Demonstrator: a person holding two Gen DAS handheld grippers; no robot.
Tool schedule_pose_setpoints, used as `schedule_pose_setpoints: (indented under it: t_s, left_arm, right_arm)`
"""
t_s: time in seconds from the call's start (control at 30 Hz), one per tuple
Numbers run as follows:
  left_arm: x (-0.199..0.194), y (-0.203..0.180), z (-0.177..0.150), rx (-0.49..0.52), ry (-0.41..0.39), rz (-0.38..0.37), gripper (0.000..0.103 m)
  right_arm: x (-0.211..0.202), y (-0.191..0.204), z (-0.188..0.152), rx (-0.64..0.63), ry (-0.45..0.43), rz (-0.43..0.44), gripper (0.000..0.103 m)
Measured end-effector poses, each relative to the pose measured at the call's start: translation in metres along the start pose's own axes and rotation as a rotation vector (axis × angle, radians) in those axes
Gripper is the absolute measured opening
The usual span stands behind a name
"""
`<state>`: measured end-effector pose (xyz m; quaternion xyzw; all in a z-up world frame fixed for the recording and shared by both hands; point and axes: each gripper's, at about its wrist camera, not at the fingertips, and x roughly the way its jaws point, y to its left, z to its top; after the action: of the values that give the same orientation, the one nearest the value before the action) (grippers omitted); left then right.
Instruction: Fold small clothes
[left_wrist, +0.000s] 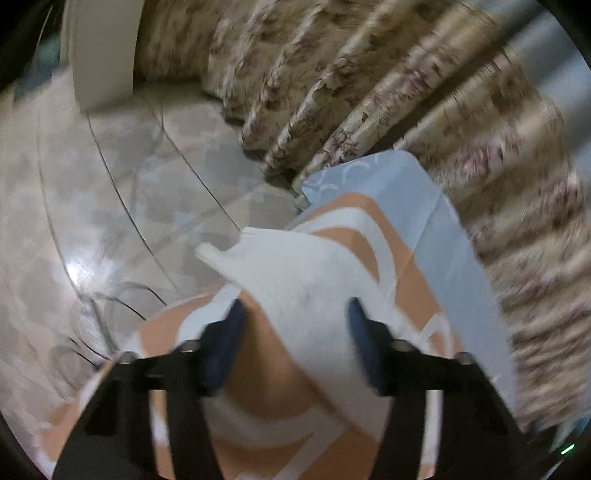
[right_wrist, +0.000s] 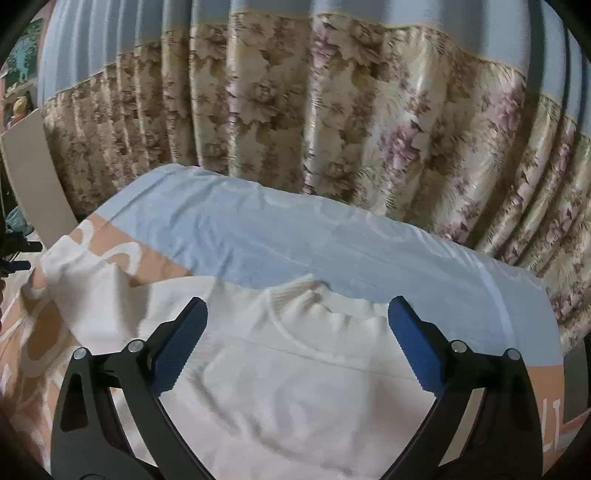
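A small white knit top (right_wrist: 280, 391) lies flat on a bed sheet (right_wrist: 258, 236) patterned in orange, white and pale blue, its round neckline (right_wrist: 317, 295) toward the curtain. My right gripper (right_wrist: 297, 314) is open just above the chest of the top, its blue pads wide apart and holding nothing. The left sleeve (right_wrist: 77, 280) of the top lies out to the left. In the left wrist view that white sleeve (left_wrist: 295, 280) lies between the blue pads of my left gripper (left_wrist: 295, 314), which is open over it. The view is blurred.
A floral beige curtain (right_wrist: 332, 122) hangs close behind the bed. A tiled floor (left_wrist: 110, 206) with thin dark cables (left_wrist: 110, 306) lies left of the bed. A white board or furniture panel (left_wrist: 103, 55) stands near the bed's left corner.
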<state>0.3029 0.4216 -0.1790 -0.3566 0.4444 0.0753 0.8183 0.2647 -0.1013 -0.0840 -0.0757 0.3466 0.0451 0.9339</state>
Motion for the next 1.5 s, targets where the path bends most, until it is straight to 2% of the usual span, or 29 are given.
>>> schedule_pose_setpoints:
  t_s: [0.1, 0.27, 0.3, 0.33, 0.4, 0.43, 0.53, 0.73, 0.8, 0.9, 1.07, 1.13, 1.17, 1.2, 1.27, 1.5]
  left_arm:
    - [0.008, 0.015, 0.012, -0.107, 0.016, -0.042, 0.052]
    - [0.018, 0.032, 0.025, -0.240, 0.022, -0.072, 0.052]
    - [0.020, 0.034, 0.026, -0.247, 0.027, -0.069, 0.051]
    - [0.024, 0.036, 0.027, -0.251, 0.034, -0.062, 0.040]
    - [0.027, 0.037, 0.026, -0.239, 0.039, -0.049, 0.034]
    - [0.025, 0.036, 0.025, -0.226, 0.028, -0.043, 0.027]
    - [0.015, 0.027, 0.025, -0.171, -0.013, -0.021, 0.017]
    - [-0.010, -0.015, 0.020, -0.006, -0.098, -0.022, 0.014]
    - [-0.023, -0.038, 0.012, 0.081, -0.140, -0.015, 0.014]
    - [-0.043, -0.077, -0.009, 0.201, -0.188, -0.012, 0.014]
    - [-0.062, -0.144, -0.057, 0.370, -0.200, -0.061, 0.014]
    - [-0.063, -0.171, -0.081, 0.431, -0.190, -0.082, 0.014]
    - [-0.062, -0.193, -0.101, 0.478, -0.182, -0.098, 0.014]
    - [-0.060, -0.207, -0.114, 0.506, -0.171, -0.113, 0.014]
    - [-0.055, -0.235, -0.142, 0.551, -0.140, -0.150, 0.014]
    - [-0.015, -0.330, -0.245, 0.687, -0.042, -0.244, 0.014]
  right_arm:
    - [0.010, -0.012, -0.005, 0.013, 0.026, -0.020, 0.098]
    - [0.017, -0.027, -0.015, 0.053, 0.044, -0.037, 0.098]
    - [0.018, -0.029, -0.016, 0.058, 0.047, -0.038, 0.098]
    - [0.018, -0.031, -0.018, 0.062, 0.050, -0.039, 0.098]
    - [0.020, -0.034, -0.021, 0.061, 0.056, -0.043, 0.098]
    - [0.020, -0.034, -0.023, 0.058, 0.059, -0.044, 0.098]
    - [0.021, -0.037, -0.027, 0.056, 0.066, -0.047, 0.098]
    - [0.019, -0.052, -0.033, 0.101, 0.077, -0.030, 0.095]
    - [0.015, -0.058, -0.037, 0.111, 0.078, -0.034, 0.095]
    - [0.007, -0.068, -0.043, 0.129, 0.078, -0.038, 0.095]
    - [-0.011, -0.086, -0.052, 0.163, 0.064, -0.035, 0.095]
    - [-0.018, -0.096, -0.056, 0.181, 0.058, -0.034, 0.095]
    - [-0.020, -0.101, -0.057, 0.192, 0.057, -0.031, 0.092]
    - [-0.022, -0.107, -0.059, 0.208, 0.062, -0.024, 0.085]
    - [-0.024, -0.115, -0.062, 0.228, 0.074, -0.022, 0.080]
    - [-0.040, -0.138, -0.082, 0.264, 0.076, -0.031, 0.080]
